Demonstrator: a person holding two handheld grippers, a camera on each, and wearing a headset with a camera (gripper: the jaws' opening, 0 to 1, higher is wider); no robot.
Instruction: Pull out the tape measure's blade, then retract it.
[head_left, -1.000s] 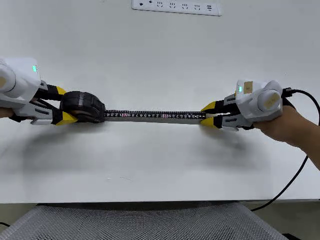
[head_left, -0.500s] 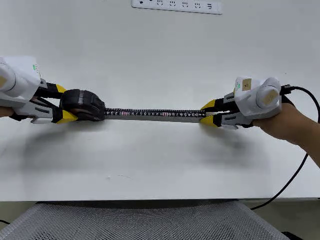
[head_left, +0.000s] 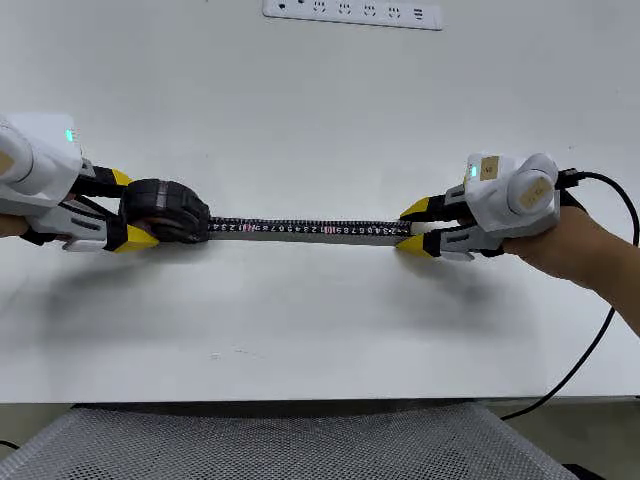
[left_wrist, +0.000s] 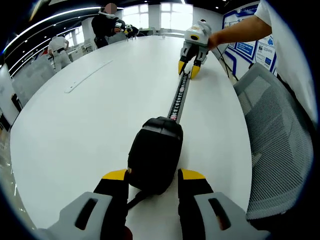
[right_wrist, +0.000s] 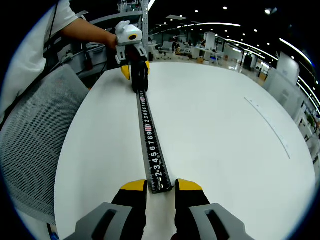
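A black tape measure case lies on the white table, and my left gripper is shut on it from the left. In the left gripper view the case sits between the yellow-tipped jaws of the left gripper. Its blade lies flat on the table, stretched right towards my right gripper. In the right gripper view the blade runs straight away from me. Its end sits between the jaws of the right gripper, which press on its two edges.
A white power strip lies at the table's far edge. A black cable hangs from the right hand past the front edge. A grey mesh chair stands below the table front. People stand far off behind the table.
My right gripper has edged slightly to the left along the blade line. The case, the left gripper and the pulled-out length look unchanged.
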